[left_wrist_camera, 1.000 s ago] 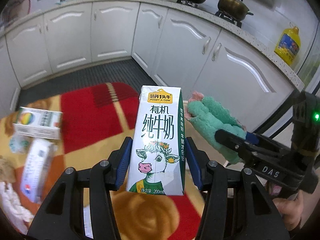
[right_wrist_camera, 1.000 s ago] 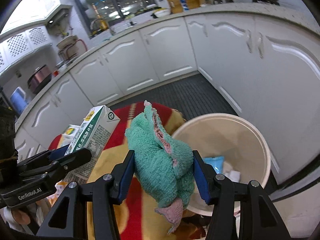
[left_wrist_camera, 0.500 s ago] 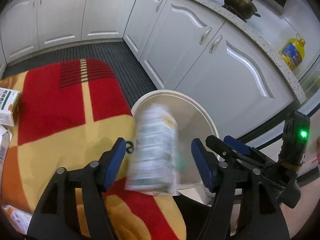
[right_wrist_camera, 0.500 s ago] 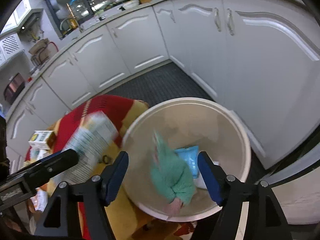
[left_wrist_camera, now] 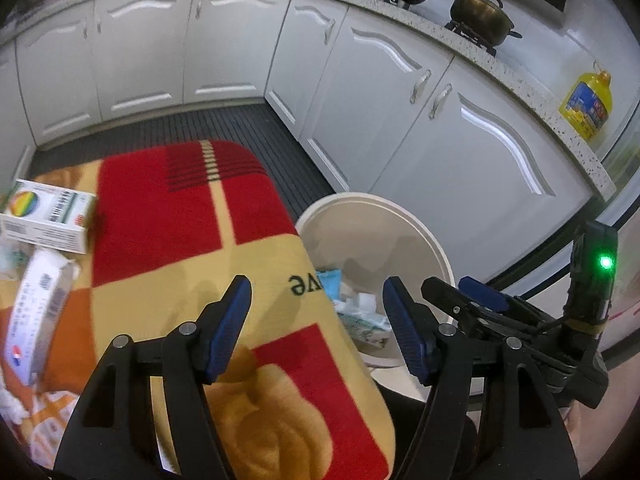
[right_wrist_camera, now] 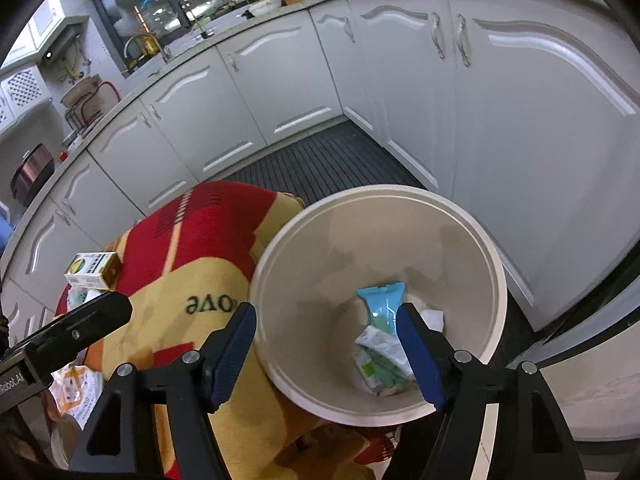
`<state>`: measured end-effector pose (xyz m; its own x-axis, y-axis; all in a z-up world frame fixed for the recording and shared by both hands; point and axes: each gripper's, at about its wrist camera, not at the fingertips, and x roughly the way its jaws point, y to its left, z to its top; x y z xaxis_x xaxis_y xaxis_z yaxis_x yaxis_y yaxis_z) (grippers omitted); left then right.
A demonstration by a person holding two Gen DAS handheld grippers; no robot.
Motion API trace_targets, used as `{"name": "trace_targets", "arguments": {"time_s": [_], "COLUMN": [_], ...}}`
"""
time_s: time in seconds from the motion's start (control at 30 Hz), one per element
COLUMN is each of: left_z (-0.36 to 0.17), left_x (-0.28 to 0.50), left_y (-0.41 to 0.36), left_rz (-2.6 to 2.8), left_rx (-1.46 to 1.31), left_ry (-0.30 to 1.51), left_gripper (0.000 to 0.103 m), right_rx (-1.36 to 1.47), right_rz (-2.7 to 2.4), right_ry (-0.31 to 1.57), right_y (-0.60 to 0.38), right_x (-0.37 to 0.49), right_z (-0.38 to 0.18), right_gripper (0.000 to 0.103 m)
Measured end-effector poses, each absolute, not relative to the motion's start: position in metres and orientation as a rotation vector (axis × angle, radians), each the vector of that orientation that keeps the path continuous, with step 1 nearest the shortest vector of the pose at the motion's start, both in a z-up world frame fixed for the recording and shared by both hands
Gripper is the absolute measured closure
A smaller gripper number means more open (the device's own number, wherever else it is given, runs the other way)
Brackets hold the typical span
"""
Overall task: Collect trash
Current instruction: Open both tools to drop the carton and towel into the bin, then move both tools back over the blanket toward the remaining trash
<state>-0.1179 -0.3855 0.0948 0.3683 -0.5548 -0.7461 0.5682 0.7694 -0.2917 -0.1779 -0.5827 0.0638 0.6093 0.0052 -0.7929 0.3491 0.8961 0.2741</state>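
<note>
Left gripper (left_wrist_camera: 316,312) gaping wide, holding nothing, hovering over the patterned blanket (left_wrist_camera: 192,216) at its edge beside the bin (left_wrist_camera: 436,244). Right gripper (right_wrist_camera: 326,334) likewise spreading wide and empty, poised directly over the bin (right_wrist_camera: 492,280) mouth. Lying in the bin bottom: a blue pouch (right_wrist_camera: 382,302), a green-and-white carton (right_wrist_camera: 380,360) and white scraps (exact number not readable). Remaining trash sitting on the blanket's far left side, well apart from both claws and nearer the left one: one rainbow-printed box (left_wrist_camera: 46,216), long axis running roughly crosswise, and one white wrapped pack (left_wrist_camera: 38,312), long axis running roughly toward the camera. Further crumpled wrappers (right_wrist_camera: 76,392) showing at the frame edge, too cropped for counting. Next reach judged as calling for a leftward swing.
</note>
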Motion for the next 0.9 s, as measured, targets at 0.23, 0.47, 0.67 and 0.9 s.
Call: {"name": "trace_targets", "arguments": {"time_s": [0.23,0.47,0.67,0.9], "left_z": [0.113,0.125,0.127,0.131], "left_x": [-0.134,-0.143,-0.144,-0.142], "left_y": [-0.358,-0.319,-0.275,-0.215], "left_rz": [-0.666,-0.591,-0.533,-0.462], "left_rx": [0.054,0.065,0.038,-0.029], "left_ry": [0.873,0.815,0.805,0.816], "left_gripper": [0.036,0.036,0.036,0.036], "right_rx": [0.396,0.355,0.332,0.283], "right_rz": [-0.159,-0.099,-0.044,0.029], "right_ry": [0.876,0.856,0.848,0.846], "right_y": [-0.556,-0.521,-0.49,-0.451], "right_x": [-0.178,-0.176,-0.175,-0.17], "right_z": [0.08,0.097,0.107,0.114], "right_gripper": [0.029,0.029,0.026,0.026]}}
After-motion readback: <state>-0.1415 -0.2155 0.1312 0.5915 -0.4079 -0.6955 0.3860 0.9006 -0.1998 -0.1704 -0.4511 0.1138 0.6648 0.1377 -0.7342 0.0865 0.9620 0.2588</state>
